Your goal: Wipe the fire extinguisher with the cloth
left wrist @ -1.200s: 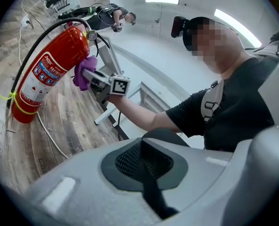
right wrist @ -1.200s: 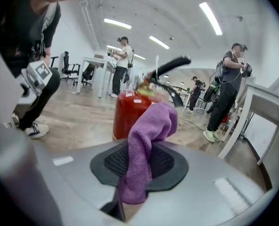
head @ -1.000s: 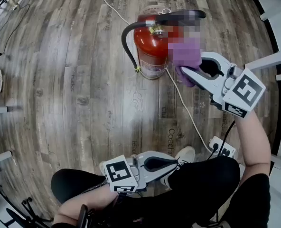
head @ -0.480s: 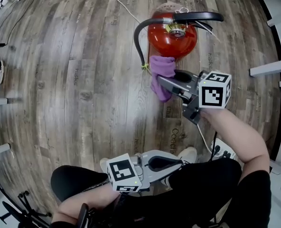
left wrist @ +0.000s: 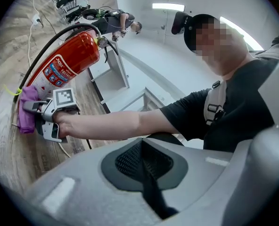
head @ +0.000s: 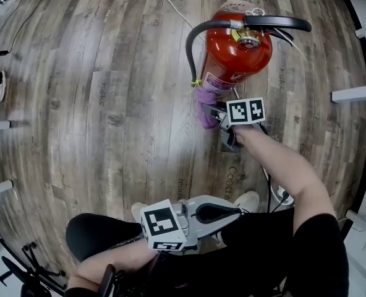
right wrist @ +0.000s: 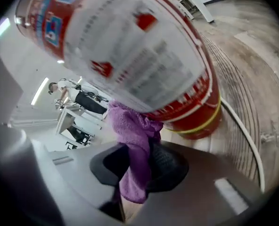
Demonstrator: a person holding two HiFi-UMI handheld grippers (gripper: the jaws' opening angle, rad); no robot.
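Down slid the right gripper (head: pixel 212 111), fingers clamped on the cloth (head: pixel 204 96). Upright fire extinguisher (head: pixel 235 54) stood at one o'clock, touching. Left gripper (head: pixel 229 213) sat closed, farther off.

Purple cloth (right wrist: pixel 135 140) pinched against the fire extinguisher (right wrist: pixel 139 55)
The right gripper (right wrist: pixel 143 160) has its jaws closed on the cloth; the cloth's top bunches against the red cylinder near its base; the extinguisher stands on a wood floor (right wrist: pixel 257 74); a white cable (right wrist: pixel 247 142) runs beside its base.

Extinguisher (head: pixel 235 51) on floor (head: pixel 109 104), ahead. Cloth (head: pixel 204 98) against its lower near side, between right gripper (head: pixel 210 111) jaws. Left gripper (head: pixel 228 211) well behind, above lap (head: pixel 257 240).
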